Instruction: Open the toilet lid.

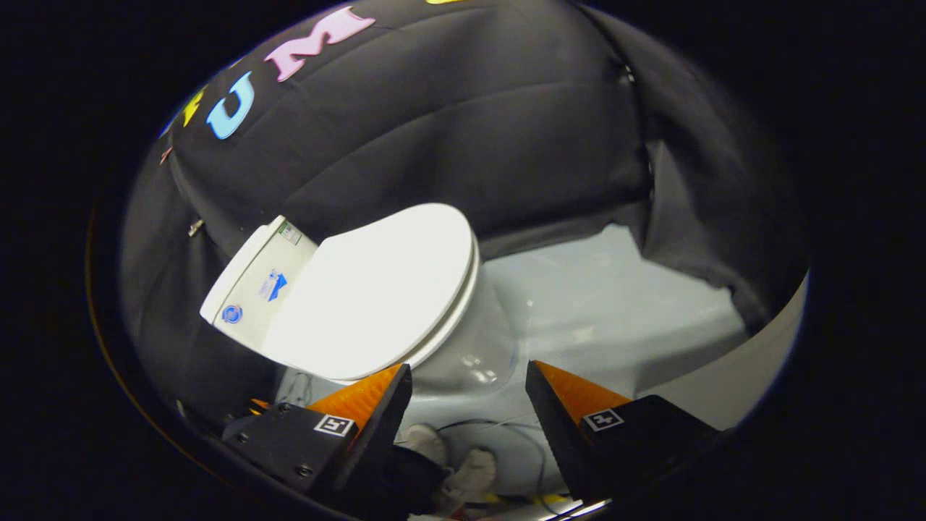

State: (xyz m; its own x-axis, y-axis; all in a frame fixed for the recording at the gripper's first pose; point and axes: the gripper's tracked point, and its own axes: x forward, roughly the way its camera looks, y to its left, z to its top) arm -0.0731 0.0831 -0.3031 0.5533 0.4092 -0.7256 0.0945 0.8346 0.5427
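Note:
A white toilet stands just ahead of the fingers, tilted in this view. Its lid (376, 289) lies shut flat on the seat, whose rim (457, 304) shows as a thin band under it. The tank (253, 286), with stickers on it, rises behind the lid. The bowl's base (477, 347) drops down between the fingers. My gripper (469, 370) is open, nothing between its orange-and-black fingers (369, 396). The left fingertip sits just below the lid's near edge; I cannot tell whether it touches.
Black cloth (470, 123) walls the booth behind and to the right of the toilet. A pale grey floor (615, 304) spreads to the toilet's right. Below the fingers lie thin cables (499, 423) and a person's light shoes (470, 470).

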